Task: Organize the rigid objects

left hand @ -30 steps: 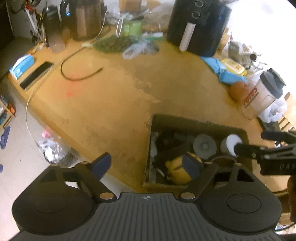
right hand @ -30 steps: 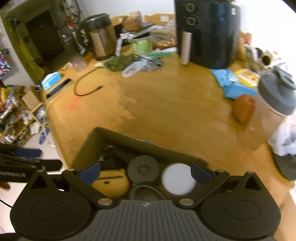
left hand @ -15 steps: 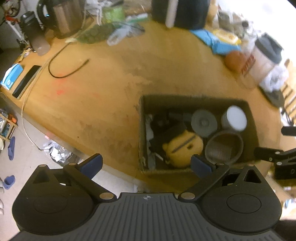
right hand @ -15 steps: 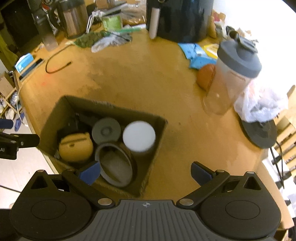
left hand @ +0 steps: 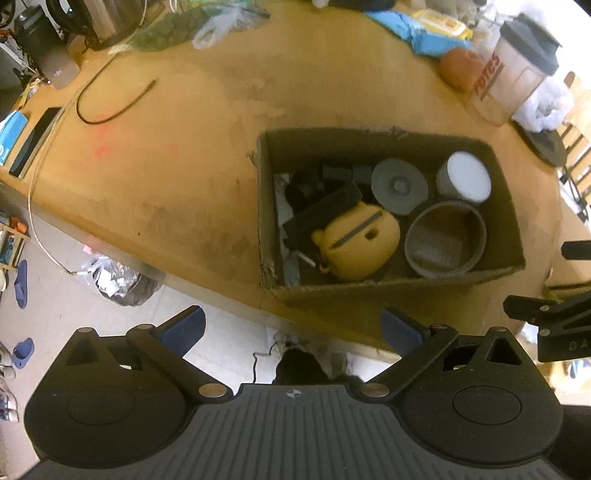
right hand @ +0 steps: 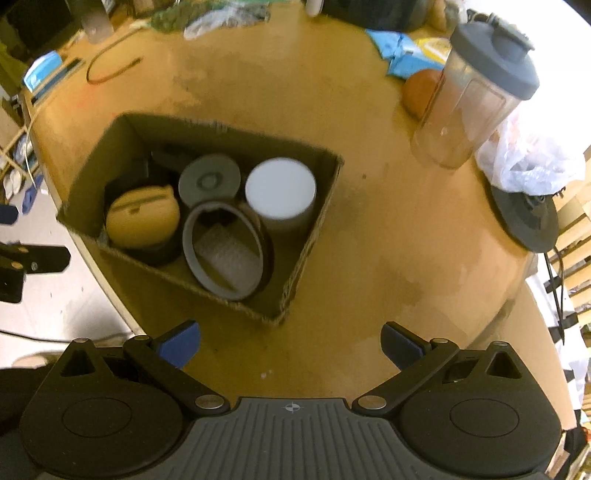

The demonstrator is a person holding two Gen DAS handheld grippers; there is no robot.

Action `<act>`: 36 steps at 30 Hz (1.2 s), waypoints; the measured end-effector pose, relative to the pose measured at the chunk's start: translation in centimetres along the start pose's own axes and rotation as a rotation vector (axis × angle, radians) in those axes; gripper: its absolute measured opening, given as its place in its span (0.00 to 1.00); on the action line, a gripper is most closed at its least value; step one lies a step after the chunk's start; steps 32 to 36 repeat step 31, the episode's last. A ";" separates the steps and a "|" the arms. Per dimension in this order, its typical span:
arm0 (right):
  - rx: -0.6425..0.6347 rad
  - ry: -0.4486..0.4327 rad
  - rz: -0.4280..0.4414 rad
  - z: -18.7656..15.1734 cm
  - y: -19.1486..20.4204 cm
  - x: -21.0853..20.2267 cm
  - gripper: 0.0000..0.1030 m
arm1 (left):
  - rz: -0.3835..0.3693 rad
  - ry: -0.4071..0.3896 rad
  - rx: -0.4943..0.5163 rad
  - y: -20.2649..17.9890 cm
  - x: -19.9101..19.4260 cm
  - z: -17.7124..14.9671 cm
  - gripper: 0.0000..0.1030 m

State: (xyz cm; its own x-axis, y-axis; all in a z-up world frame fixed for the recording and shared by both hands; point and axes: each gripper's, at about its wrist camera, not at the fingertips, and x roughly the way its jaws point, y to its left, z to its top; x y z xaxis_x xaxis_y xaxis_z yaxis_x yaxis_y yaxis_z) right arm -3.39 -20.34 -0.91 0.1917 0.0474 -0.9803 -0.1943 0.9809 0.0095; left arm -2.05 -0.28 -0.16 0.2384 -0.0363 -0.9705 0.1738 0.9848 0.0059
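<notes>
Both grippers have their jaws wide apart and hold nothing, and the cardboard box [right hand: 207, 218] of hard things sits at the near table edge, ahead and left of the right gripper [right hand: 290, 341], ahead and right of the left gripper [left hand: 291, 328].

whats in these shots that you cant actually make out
- Dark pieces in the cardboard box: left wrist view, shadowed and overlapping, partly under the yellow case; shapes unclear.
- Box floor: right wrist view, hidden by the grey ring container and white-topped canister.
- Air fryer: cut off by the top edge.
- Shaker bottle lettering: left wrist view, too blurred to read.
</notes>
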 end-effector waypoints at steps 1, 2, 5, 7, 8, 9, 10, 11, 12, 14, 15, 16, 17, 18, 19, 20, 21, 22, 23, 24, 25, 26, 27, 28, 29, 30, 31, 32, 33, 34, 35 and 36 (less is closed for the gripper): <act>-0.006 0.011 -0.005 -0.1 0.1 0.2 1.00 | 0.002 0.019 0.004 -0.1 0.3 -0.1 1.00; -0.013 0.022 -0.009 -0.1 0.2 0.3 1.00 | 0.004 0.034 0.006 -0.1 0.6 -0.2 1.00; -0.030 0.053 -0.022 -0.4 0.3 0.8 1.00 | 0.006 0.066 0.011 -0.2 1.1 -0.5 1.00; -0.034 0.069 -0.025 -0.5 0.3 1.0 1.00 | 0.006 0.075 0.011 -0.3 1.2 -0.7 1.00; -0.033 0.075 -0.025 -0.5 0.2 1.1 1.00 | 0.005 0.075 0.010 -0.2 1.2 -0.7 1.00; -0.032 0.078 -0.025 -0.6 0.2 1.2 1.00 | 0.006 0.074 0.008 -0.2 1.2 -0.7 1.00; -0.032 0.080 -0.024 -0.6 0.3 1.2 1.00 | 0.007 0.074 0.006 -0.1 1.1 -0.7 1.00; -0.033 0.082 -0.025 -0.6 0.3 1.2 1.00 | 0.008 0.073 0.005 -0.2 1.1 -0.7 1.00; -0.035 0.083 -0.025 -0.6 0.3 1.3 1.00 | 0.009 0.073 0.005 -0.2 1.1 -0.6 1.00; -0.036 0.084 -0.026 -0.6 0.3 1.2 1.00 | 0.011 0.073 0.007 -0.2 1.1 -0.6 1.00; -0.036 0.085 -0.026 -0.5 0.4 1.2 1.00 | 0.011 0.074 0.007 -0.2 1.1 -0.6 1.00; -0.036 0.086 -0.025 -0.5 0.4 1.2 1.00 | 0.012 0.074 0.008 -0.2 1.1 -0.6 1.00; -0.035 0.087 -0.024 -0.5 0.4 1.2 1.00 | 0.011 0.075 0.008 -0.3 1.2 -0.6 1.00; -0.034 0.089 -0.024 -0.5 0.4 1.2 1.00 | 0.010 0.076 0.007 -0.2 1.2 -0.6 1.00; -0.034 0.089 -0.023 -0.5 0.3 1.3 1.00 | 0.009 0.076 0.005 -0.2 1.1 -0.5 1.00; -0.035 0.090 -0.023 -0.5 0.3 1.3 1.00 | 0.009 0.076 0.004 -0.2 1.1 -0.5 1.00; -0.035 0.090 -0.023 -0.5 0.4 1.3 1.00 | 0.006 0.077 0.002 -0.1 1.1 -0.6 1.00; -0.036 0.090 -0.023 -0.5 0.3 1.3 1.00 | 0.002 0.079 0.001 0.0 1.2 -0.6 1.00; -0.036 0.091 -0.022 -0.5 0.3 1.3 1.00 | -0.001 0.082 0.002 0.0 1.2 -0.6 1.00; -0.036 0.092 -0.022 -0.5 0.4 1.3 1.00 | -0.006 0.083 0.001 0.1 1.2 -0.6 1.00; -0.036 0.093 -0.021 -0.5 0.5 1.3 1.00 | -0.011 0.084 -0.001 0.1 1.2 -0.7 1.00; -0.037 0.094 -0.020 -0.5 0.6 1.4 1.00 | -0.014 0.083 -0.004 0.2 1.2 -0.7 1.00; -0.037 0.094 -0.019 -0.5 0.6 1.4 1.00 | -0.018 0.082 -0.006 0.3 1.2 -0.8 1.00; -0.037 0.095 -0.019 -0.5 0.7 1.4 1.00 | -0.019 0.082 -0.006 0.3 1.2 -0.8 1.00; -0.037 0.096 -0.018 -0.5 0.7 1.4 1.00 | -0.017 0.082 -0.007 0.3 1.3 -0.8 1.00; -0.036 0.096 -0.018 -0.5 0.8 1.4 1.00 | -0.016 0.080 -0.007 0.3 1.2 -0.9 1.00; -0.037 0.097 -0.019 -0.5 0.8 1.4 1.00 | -0.019 0.077 -0.008 0.4 1.2 -0.9 1.00; -0.037 0.097 -0.019 -0.5 0.8 1.4 1.00 | -0.019 0.077 -0.008 0.4 1.2 -0.9 1.00; -0.037 0.097 -0.019 -0.5 0.8 1.4 1.00 | -0.019 0.077 -0.008 0.4 1.2 -0.9 1.00; -0.037 0.097 -0.019 -0.5 0.8 1.4 1.00 | -0.019 0.077 -0.008 0.4 1.2 -0.9 1.00; -0.037 0.097 -0.019 -0.5 0.8 1.4 1.00 | -0.019 0.077 -0.008 0.4 1.2 -0.9 1.00; -0.037 0.097 -0.019 -0.5 0.8 1.4 1.00 | -0.019 0.077 -0.008 0.4 1.2 -0.9 1.00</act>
